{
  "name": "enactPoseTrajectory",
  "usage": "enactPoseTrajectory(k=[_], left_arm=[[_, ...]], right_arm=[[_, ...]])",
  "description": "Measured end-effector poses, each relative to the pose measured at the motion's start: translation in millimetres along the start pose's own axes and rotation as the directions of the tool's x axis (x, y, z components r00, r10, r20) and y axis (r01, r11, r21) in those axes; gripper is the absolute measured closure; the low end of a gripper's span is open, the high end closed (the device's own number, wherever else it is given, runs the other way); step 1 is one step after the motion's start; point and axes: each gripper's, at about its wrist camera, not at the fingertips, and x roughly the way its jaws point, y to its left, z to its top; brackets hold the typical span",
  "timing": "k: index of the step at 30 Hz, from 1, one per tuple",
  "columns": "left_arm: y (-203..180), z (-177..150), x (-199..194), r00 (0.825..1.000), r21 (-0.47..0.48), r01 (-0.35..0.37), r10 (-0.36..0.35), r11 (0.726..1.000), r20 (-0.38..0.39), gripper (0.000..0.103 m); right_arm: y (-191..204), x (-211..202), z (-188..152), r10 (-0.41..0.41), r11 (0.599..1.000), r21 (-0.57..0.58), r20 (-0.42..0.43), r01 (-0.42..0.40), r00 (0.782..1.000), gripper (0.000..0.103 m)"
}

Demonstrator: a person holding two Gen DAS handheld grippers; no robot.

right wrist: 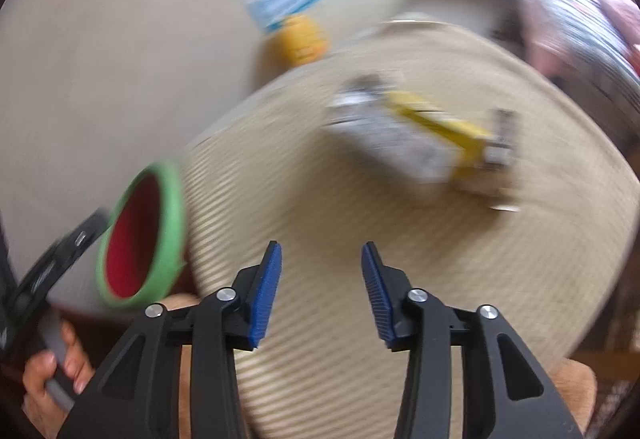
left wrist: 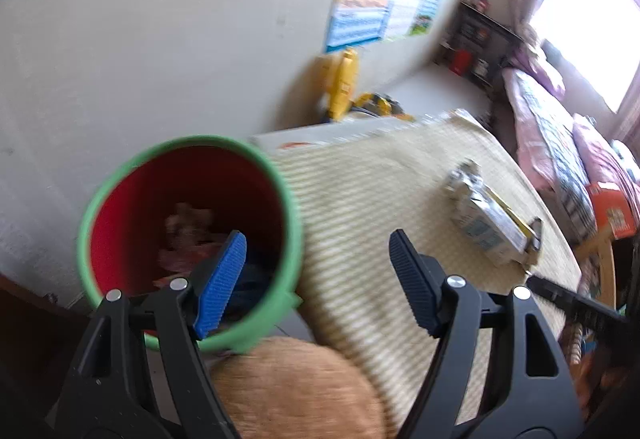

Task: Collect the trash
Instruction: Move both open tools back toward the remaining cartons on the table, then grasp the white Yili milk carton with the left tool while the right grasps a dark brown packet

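From the left wrist we see the left gripper (left wrist: 318,281) with its fingers wide apart and nothing between them. Its left finger (left wrist: 222,281) hangs over the mouth of the bin (left wrist: 288,199), a red bucket with a green rim standing at the mat's left edge, with crumpled trash (left wrist: 188,239) lying at its bottom. The woven mat (left wrist: 360,199) spreads to the right, and on it, well apart from the bin, lies a flattened carton (left wrist: 492,219) with a yellow stripe. Just past the carton the tip of the right gripper (left wrist: 560,295) reaches in from the right edge. From the right wrist, where everything is blurred, we see that gripper (right wrist: 322,291) over the mat (right wrist: 400,239), fingers apart and empty. The carton (right wrist: 416,143) lies ahead and to the right on the mat, untouched. The bin (right wrist: 168,207) sits at the left, and below it a hand (right wrist: 52,379) grips the handle of the left gripper.
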Motion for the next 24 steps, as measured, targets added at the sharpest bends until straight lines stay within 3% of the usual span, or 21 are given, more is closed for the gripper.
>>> enactPoseTrajectory(k=[5, 13, 16, 17, 24], left_arm=[[-54, 3, 19, 0.999, 0.071, 0.048, -0.047, 0.996, -0.022, 0.032], [-114, 20, 58, 0.990, 0.039, 0.110, -0.106, 0.993, -0.091, 0.025], [-134, 22, 73, 0.988, 0.027, 0.111, -0.107, 0.993, -0.111, 0.022], [-140, 23, 79, 0.987, 0.019, 0.110, -0.107, 0.994, -0.118, 0.022], [-181, 27, 131, 0.974, -0.042, 0.086, -0.093, 0.995, -0.207, 0.021]], right_arm=[[-62, 8, 36, -0.103, 0.987, 0.135, 0.075, 0.093, 0.992, 0.058], [-89, 60, 73, -0.114, 0.979, 0.169, 0.018, 0.110, 0.993, 0.061], [-99, 54, 67, -0.094, 0.978, 0.190, 0.031, 0.086, 0.995, 0.079], [-104, 51, 66, -0.087, 0.976, 0.201, 0.038, 0.078, 0.995, 0.081], [-112, 2, 28, -0.040, 0.977, 0.212, 0.136, 0.010, 0.990, 0.082]])
